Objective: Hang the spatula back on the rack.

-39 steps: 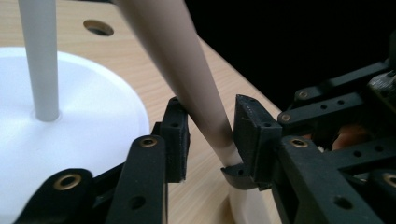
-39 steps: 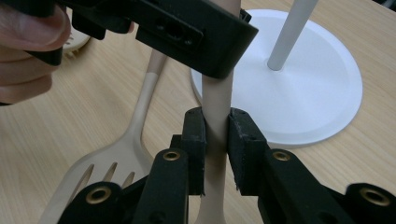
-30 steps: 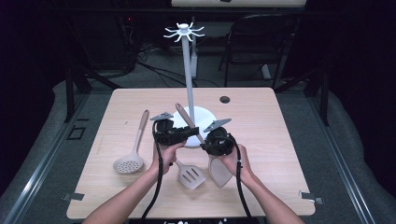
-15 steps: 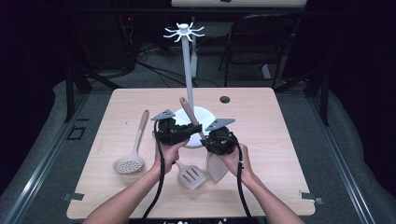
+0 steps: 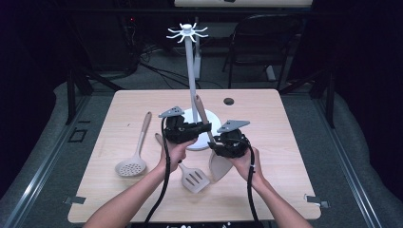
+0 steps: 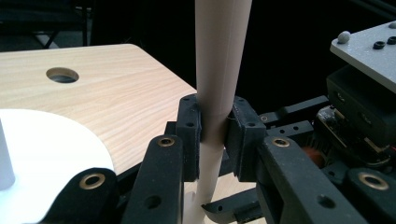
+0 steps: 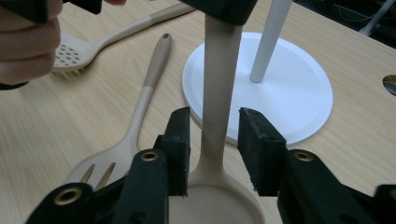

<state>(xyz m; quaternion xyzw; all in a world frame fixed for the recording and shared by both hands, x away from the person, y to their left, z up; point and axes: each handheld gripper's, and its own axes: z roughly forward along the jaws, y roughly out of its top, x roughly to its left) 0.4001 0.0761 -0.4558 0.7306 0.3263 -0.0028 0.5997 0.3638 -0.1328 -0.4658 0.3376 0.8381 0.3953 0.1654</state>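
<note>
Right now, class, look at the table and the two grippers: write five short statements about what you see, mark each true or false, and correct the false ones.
1. The left gripper is shut on the spoon handle. True.
2. The right gripper clamps the spoon. False: its fingers stand apart from the handle, having just been opening.
3. The skimmer hangs on the stand. False: it lies on the table.
4. The slotted turner lies flat on the table. True.
5. The stand's base is black. False: it is white.
</note>
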